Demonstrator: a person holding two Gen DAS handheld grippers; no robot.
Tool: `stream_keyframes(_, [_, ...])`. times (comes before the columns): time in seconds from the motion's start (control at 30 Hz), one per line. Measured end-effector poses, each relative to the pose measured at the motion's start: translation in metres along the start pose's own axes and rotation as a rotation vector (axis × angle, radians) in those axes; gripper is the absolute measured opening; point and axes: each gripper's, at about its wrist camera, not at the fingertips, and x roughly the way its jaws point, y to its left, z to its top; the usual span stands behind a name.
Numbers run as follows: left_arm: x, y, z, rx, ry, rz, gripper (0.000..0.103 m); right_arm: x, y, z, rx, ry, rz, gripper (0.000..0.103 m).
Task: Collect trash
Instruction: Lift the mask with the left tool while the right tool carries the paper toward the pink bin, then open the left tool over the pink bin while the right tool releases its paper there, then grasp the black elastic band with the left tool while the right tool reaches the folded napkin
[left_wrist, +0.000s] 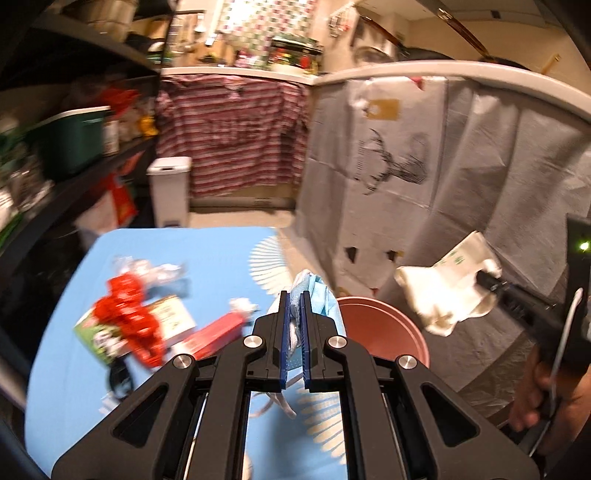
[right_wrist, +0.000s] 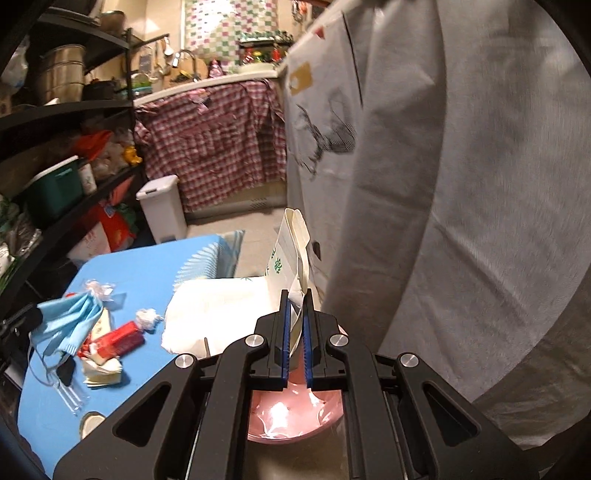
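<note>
Just below the right claw (right_wrist: 295, 314), which is clamped on a white paper bag (right_wrist: 291, 258), stands the pink bin (right_wrist: 295, 417). The left claw (left_wrist: 294, 314) grips a blue face mask (left_wrist: 314, 295). Left of both claws, a red wrapper (left_wrist: 129, 314), a red carton (right_wrist: 118, 341) and other scraps remain uncollected on the blue tabletop (left_wrist: 214, 254).

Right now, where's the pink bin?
The pink bin sits on the floor just off the right edge of the blue table, beside the grey sheet. In the right wrist view it is directly under the right gripper.
</note>
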Motion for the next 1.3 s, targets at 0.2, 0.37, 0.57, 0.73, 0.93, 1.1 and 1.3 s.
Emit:
stream_keyframes(0.2, [0.038, -0.024, 0.004, 0.042, 0.038, -0.062, 0.005, 0.022, -0.013, -0.004, 0.032, 0.021, -0.011, 0.006])
stream_keyframes(0.37, [0.07, -0.04, 0.002, 0.07, 0.079, -0.087, 0.005, 0.04, -0.014, -0.004, 0.033, 0.041, -0.017, 0.007])
stream_keyframes(0.57, [0.094, -0.05, 0.0, 0.091, 0.105, -0.095, 0.005, 0.051, -0.015, -0.005, 0.027, 0.048, -0.022, 0.007])
stream_keyframes(0.73, [0.107, -0.059, 0.0, 0.123, 0.12, -0.092, 0.006, 0.055, -0.016, -0.006, 0.026, 0.053, -0.027, 0.014])
stream_keyframes(0.93, [0.108, -0.06, 0.004, 0.136, 0.104, -0.082, 0.039, 0.057, -0.014, -0.008, 0.019, 0.05, -0.036, 0.046])
stream_keyframes(1.1, [0.094, -0.053, 0.009, 0.124, 0.096, -0.069, 0.039, 0.054, -0.014, -0.005, 0.029, 0.03, -0.029, 0.046])
stream_keyframes(1.3, [0.055, -0.022, 0.019, 0.115, 0.058, -0.015, 0.039, 0.035, -0.001, -0.003, 0.019, -0.045, 0.023, 0.046])
